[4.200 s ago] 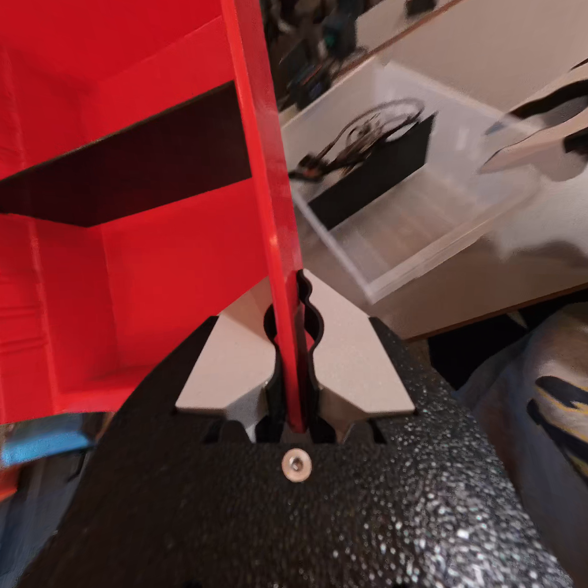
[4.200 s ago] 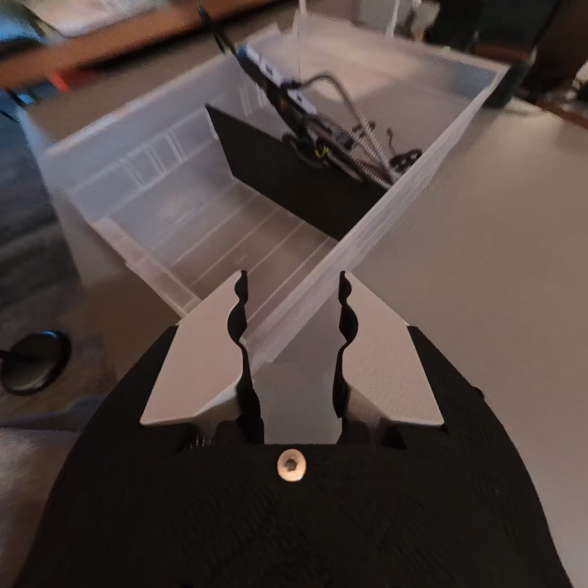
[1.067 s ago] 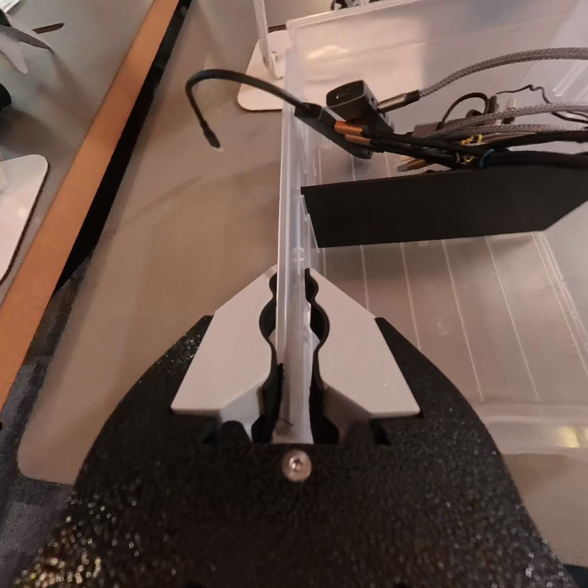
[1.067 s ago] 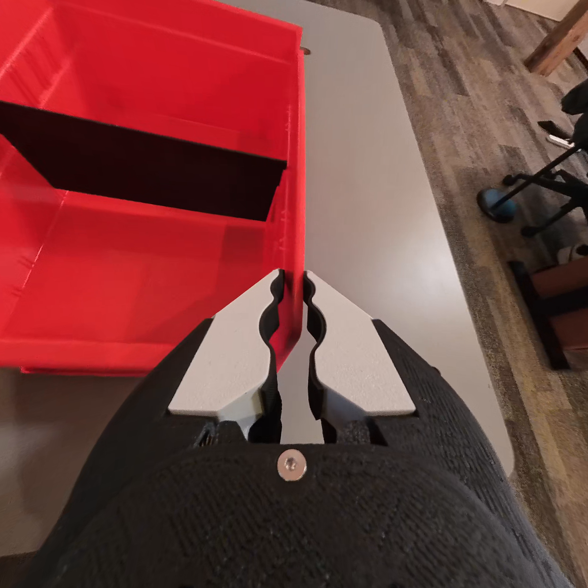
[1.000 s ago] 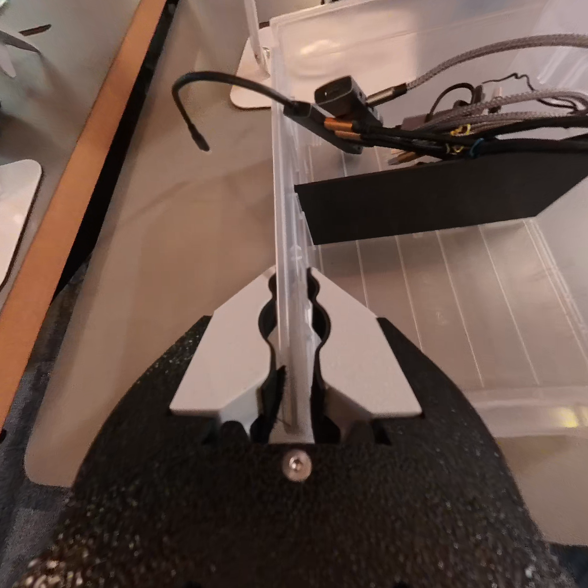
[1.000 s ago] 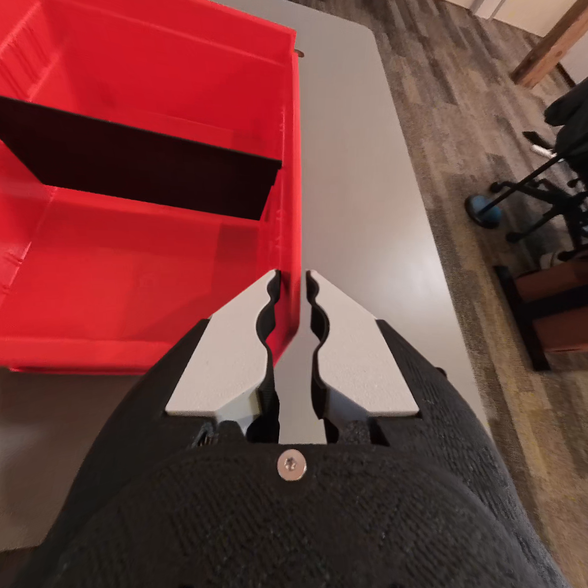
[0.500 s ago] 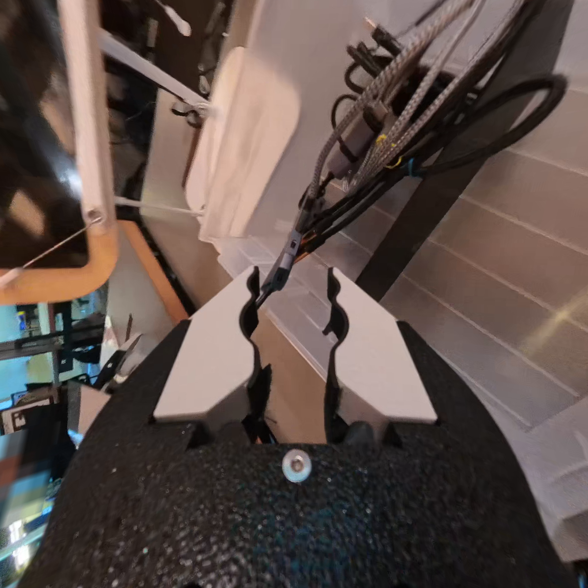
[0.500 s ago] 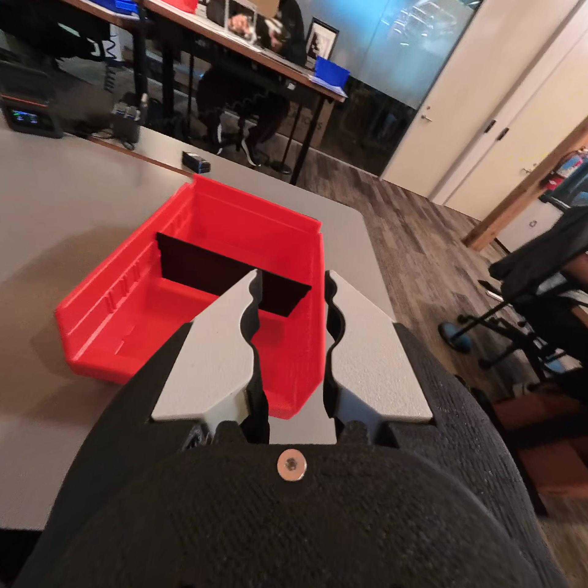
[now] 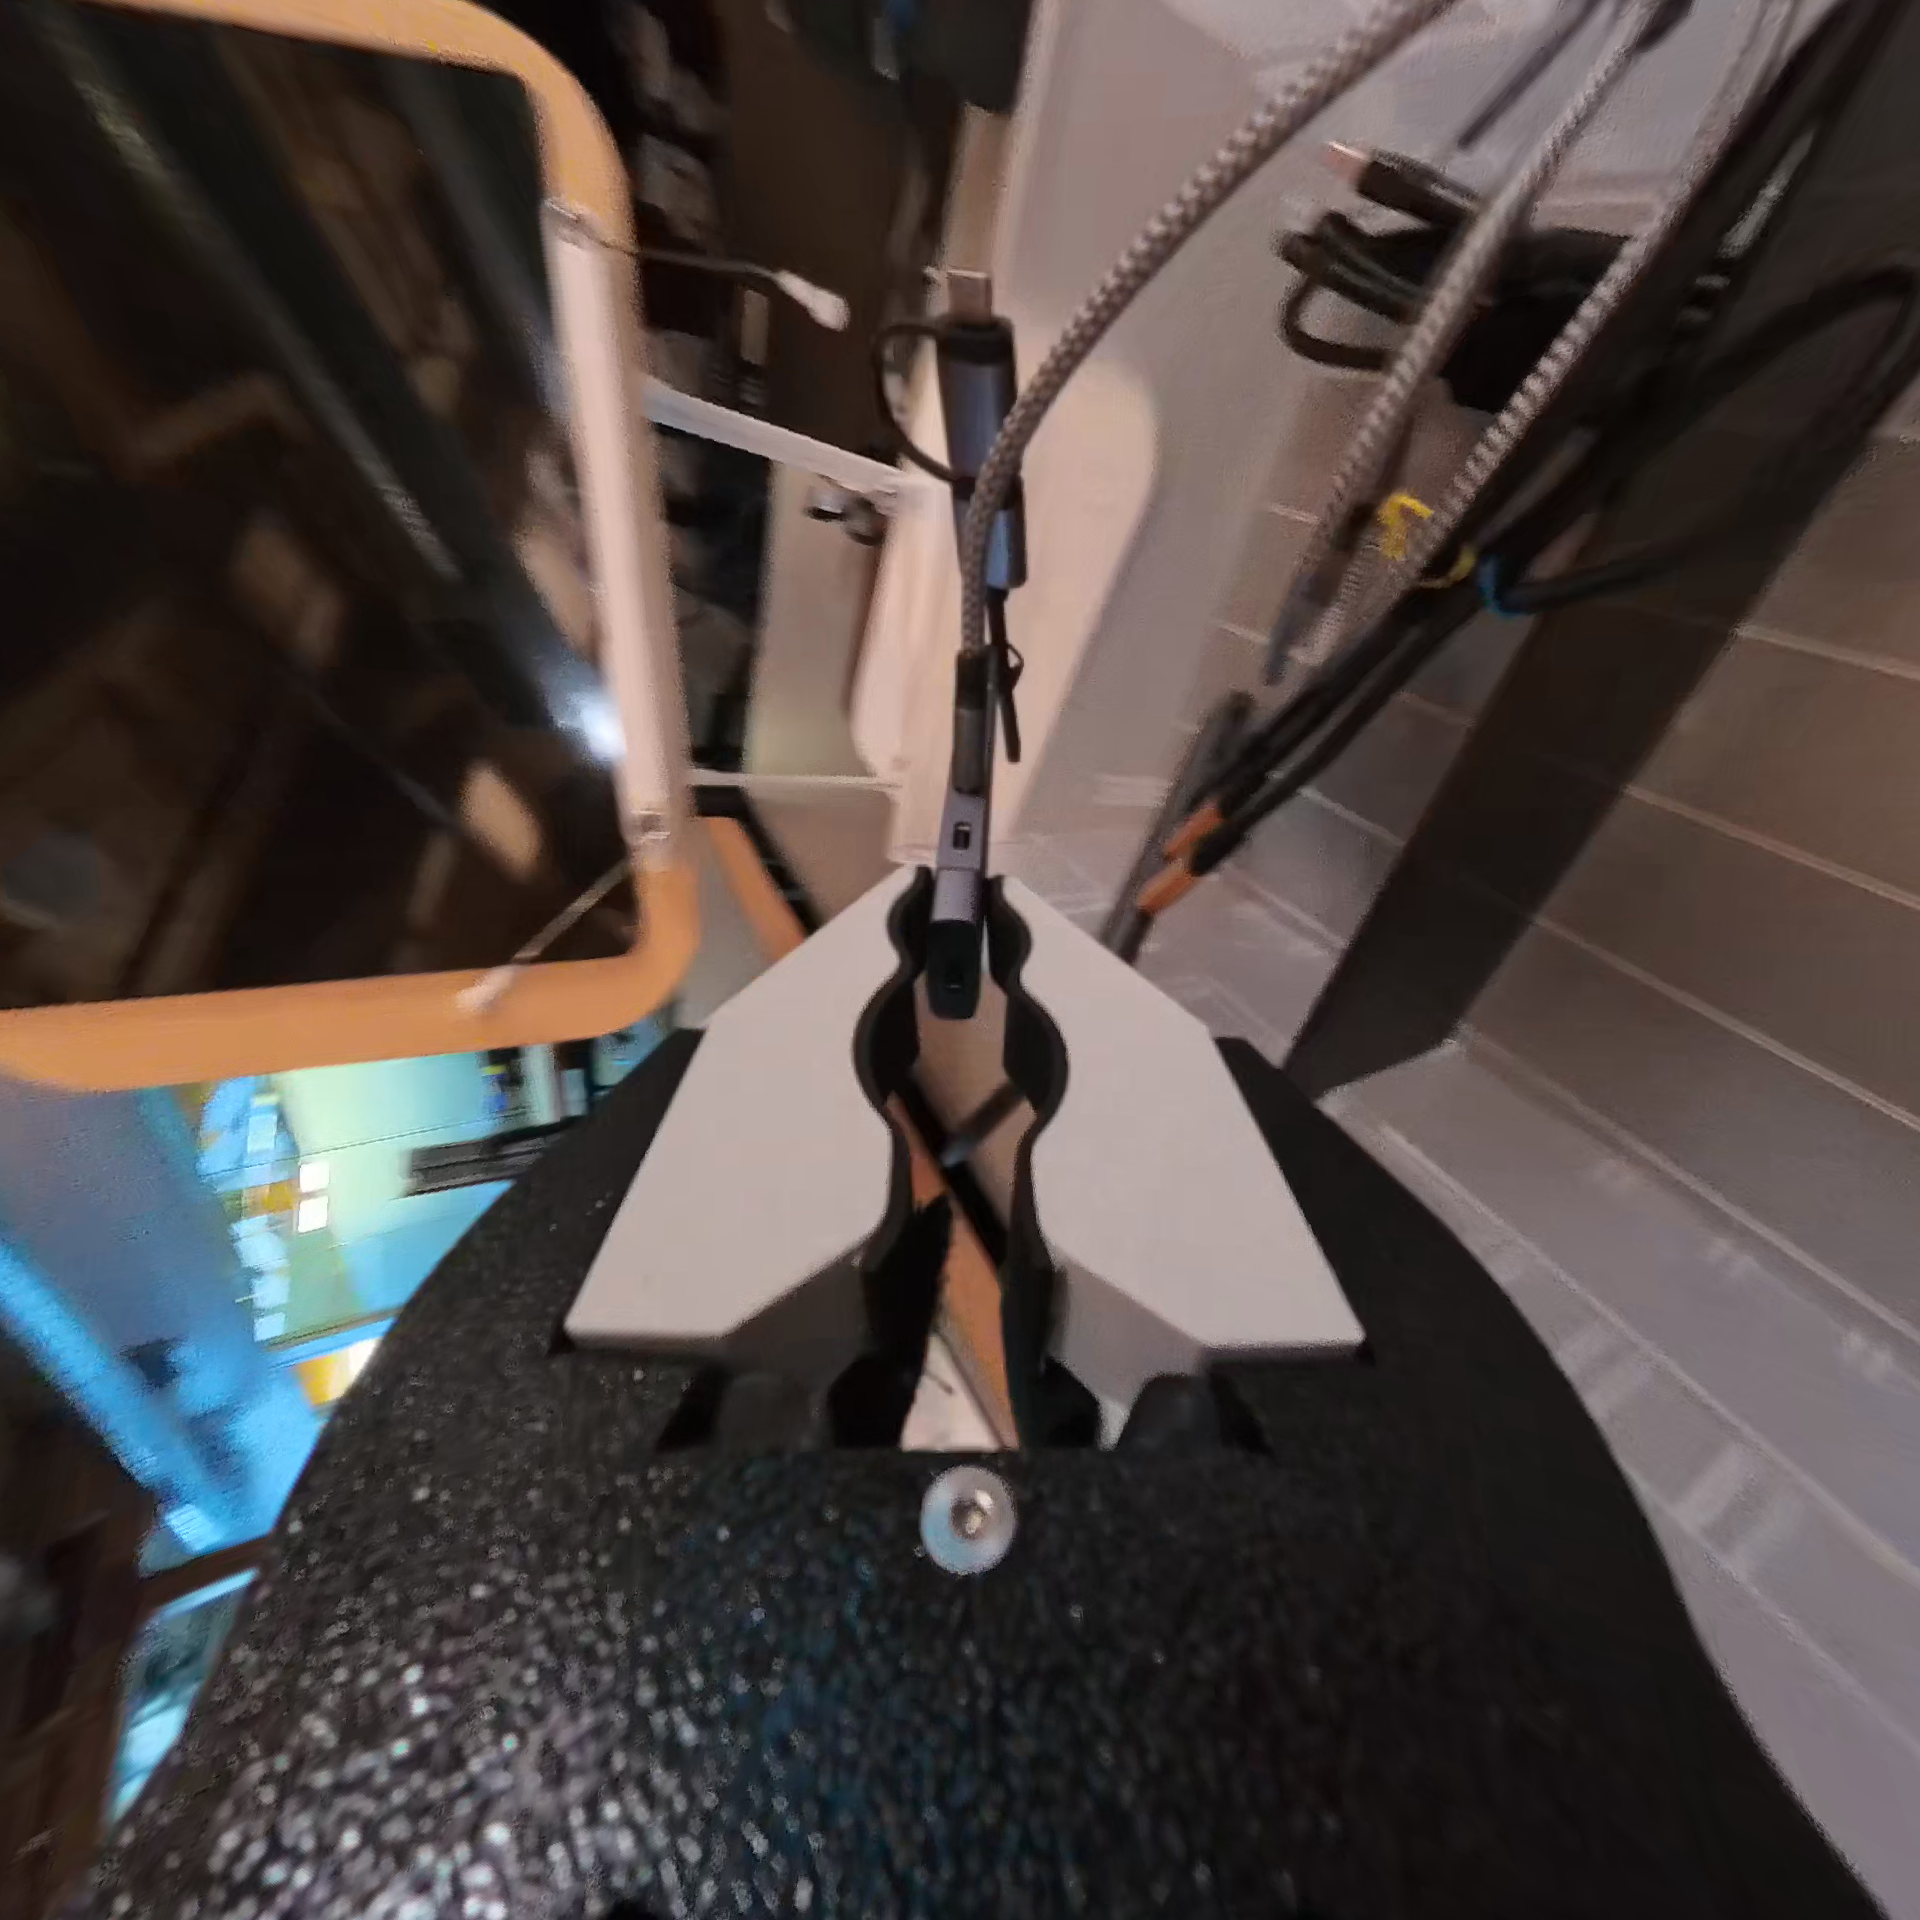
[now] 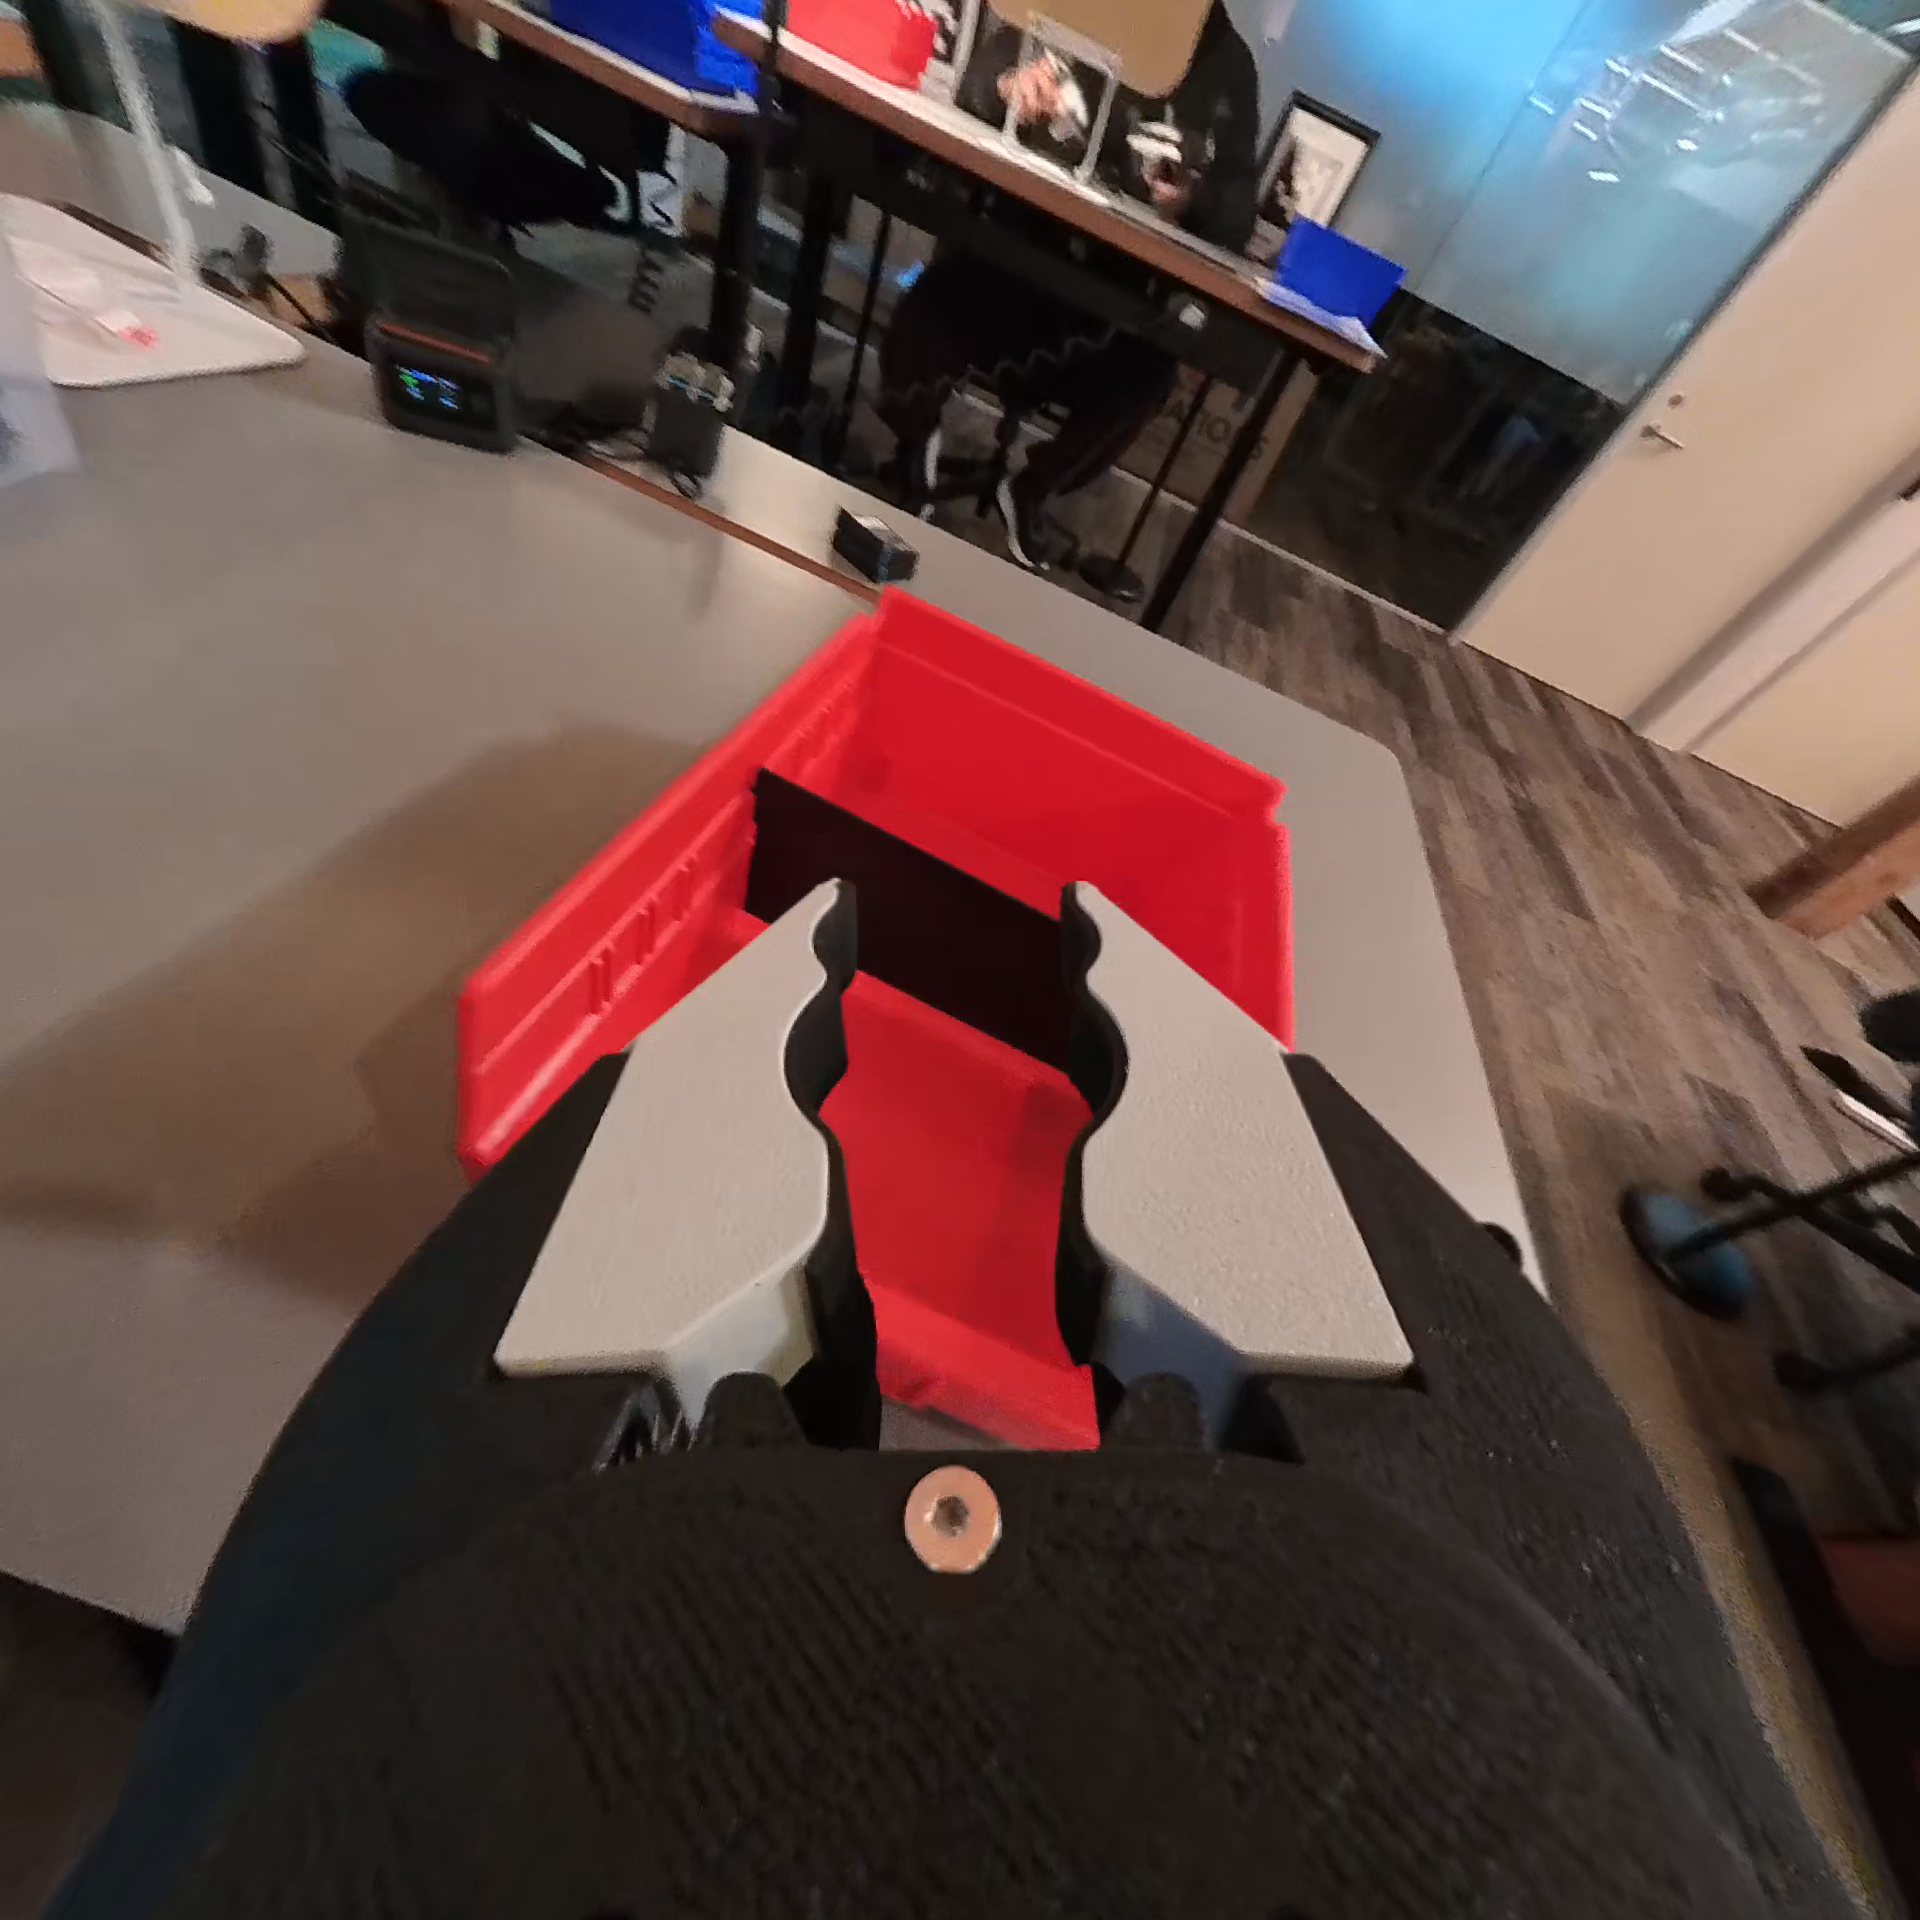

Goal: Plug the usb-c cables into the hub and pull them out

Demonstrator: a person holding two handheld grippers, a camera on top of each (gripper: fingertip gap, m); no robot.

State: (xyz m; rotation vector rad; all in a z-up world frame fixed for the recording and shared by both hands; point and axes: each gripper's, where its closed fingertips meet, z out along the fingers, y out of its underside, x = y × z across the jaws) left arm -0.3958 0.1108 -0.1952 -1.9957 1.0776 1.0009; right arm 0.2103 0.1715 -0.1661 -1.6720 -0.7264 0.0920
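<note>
In the left wrist view, my left gripper is shut on the end of a slim dark grey hub, which it holds up in the air. A grey plug with a braided grey cable runs on from the hub, and another grey connector hangs beyond it. A bundle of black and braided cables lies over the black divider of a clear plastic bin. In the right wrist view, my right gripper is open and empty above a red bin.
The red bin has a black divider and stands on a grey table near its right edge. A small black device with a screen and a white tray are at the back. A person sits at a far desk.
My left gripper, open half a second ago, has shut on the hub and lifted it. My right gripper has opened wider and drawn back higher above the red bin.
</note>
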